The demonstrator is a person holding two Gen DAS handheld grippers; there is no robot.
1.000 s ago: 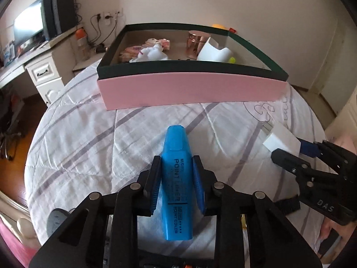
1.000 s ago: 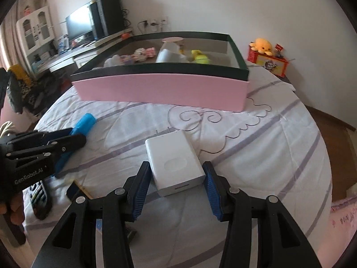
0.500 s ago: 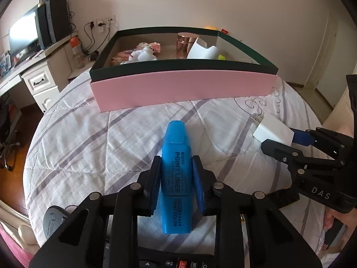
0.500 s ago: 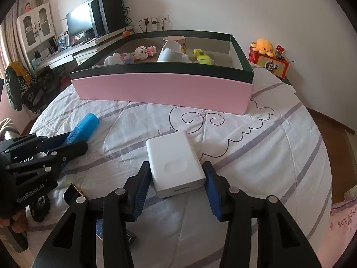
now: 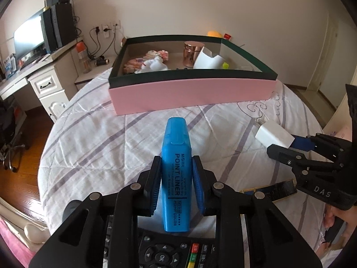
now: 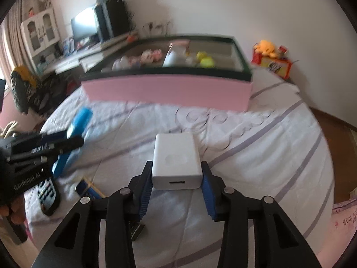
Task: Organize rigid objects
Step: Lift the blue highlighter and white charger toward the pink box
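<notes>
**Q:** On the bed with the white, purple-striped quilt [image 5: 93,138], what is each hand doing?

**A:** Two handheld grippers, one item each. The left gripper [image 5: 176,185] has its fingers closed against the flat sides of a blue plastic highlighter pen [image 5: 176,169], cap pointing toward twelve o'clock. The right gripper [image 6: 177,178] has just been narrowing its fingers around a white rectangular plastic charger block [image 6: 175,159], which sits between them; both pads now look pressed to its sides, port end facing the camera.

**Q:** Why held that way?

**A:** Gripping the long flat faces likely keeps each rigid item from twisting. Both point at the pink cardboard box with a dark green rim [image 5: 191,93] at twelve o'clock, which I judge to be the destination.

**Q:** How many things are there?

**A:** One highlighter and one charger in hand. One black remote control [image 5: 169,252] lies at six o'clock beneath the left gripper, and one flat dark box with gold edging [image 5: 270,189] at three o'clock. Inside the pink box: one copper-coloured tin [image 5: 193,52], one white curved container [image 5: 208,60], and several small toys too jumbled to count.
</notes>
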